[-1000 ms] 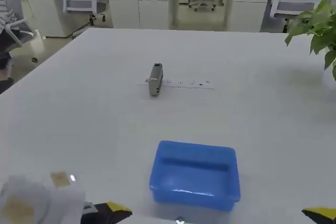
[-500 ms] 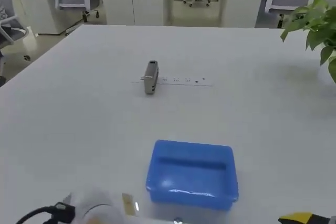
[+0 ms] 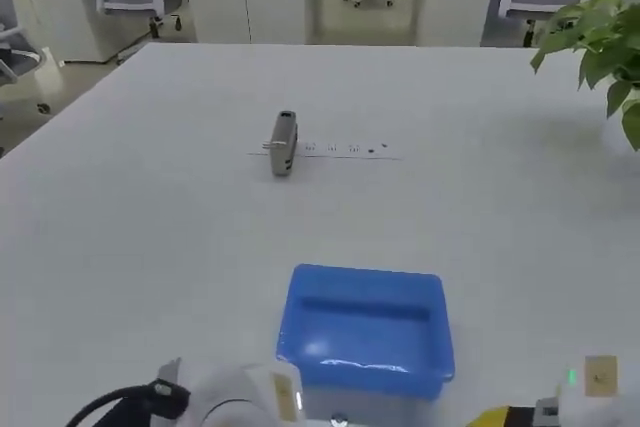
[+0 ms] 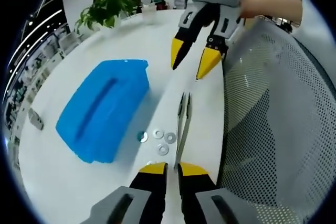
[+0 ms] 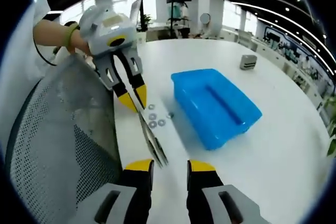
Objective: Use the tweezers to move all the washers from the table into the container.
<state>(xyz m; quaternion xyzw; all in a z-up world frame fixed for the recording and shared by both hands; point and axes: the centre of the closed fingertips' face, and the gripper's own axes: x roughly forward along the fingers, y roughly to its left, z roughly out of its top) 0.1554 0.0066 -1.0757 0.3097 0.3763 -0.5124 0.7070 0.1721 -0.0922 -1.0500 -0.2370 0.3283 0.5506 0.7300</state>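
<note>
Lying flat at the near edge of the big white table, the thin silver metal tweezers sit low-middle in the left gripper view. The left gripper is at one end and the right gripper at the other. My guess: both come in from the two ends so one can tip the tool up & the other can get a good hold.

Left gripper's yellow tips are almost together, just a thin slit. The tweezers' end comes right up to that slit; can't tell if it is pinched or just lying there. Right gripper's jaws are spread wide w/ nothing btwn them. The tweezers' other end lies just by its left tip, bottom-middle of the right gripper view.

The small flat round silver washers are on the table, not yet moved. They make a little bunch just beside the tweezers, btwn them and the blue plastic box-shaped container. They are shiny rings w/ a hole, approx. 4 or 5, close together; one looks bluish.

Container is open on top, left-middle of the left gripper view, bottom-middle of the head view. Prob. put close so each carry is short. Grey mesh chair back is on the right side, past the table's edge.
</note>
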